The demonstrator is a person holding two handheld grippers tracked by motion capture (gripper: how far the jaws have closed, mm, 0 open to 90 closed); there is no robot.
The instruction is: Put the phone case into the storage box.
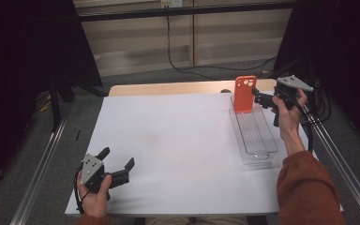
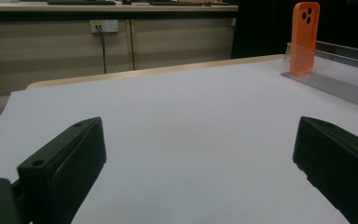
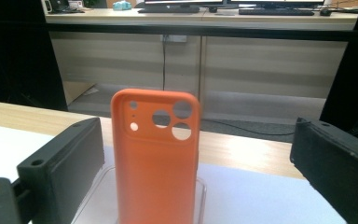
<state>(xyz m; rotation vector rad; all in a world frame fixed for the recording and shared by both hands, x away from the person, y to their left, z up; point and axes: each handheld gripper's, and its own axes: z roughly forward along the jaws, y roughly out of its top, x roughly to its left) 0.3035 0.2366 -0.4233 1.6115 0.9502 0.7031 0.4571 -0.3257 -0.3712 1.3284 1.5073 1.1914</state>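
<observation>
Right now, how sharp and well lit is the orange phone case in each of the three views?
High view: the orange phone case is small but evenly lit and crisp; dark room edges. Left gripper view: it is distant, slightly soft, seen through the clear tray. Right gripper view: it is close and somewhat blurred, the jaws too.

One orange phone case (image 1: 245, 93) stands upright at the far end of one clear plastic tray (image 1: 258, 140); the case has three larger round camera openings and one small hole beside them, counted in the right gripper view. Two tongs are in hand: the left tongs (image 1: 117, 161) near the front edge, the right tongs (image 1: 258, 98) just beside the case. Each has two black jaws, four in all, and each set stands apart. Two hands hold them. One surface (image 1: 178, 140) carries it all, under one white sheet.
</observation>
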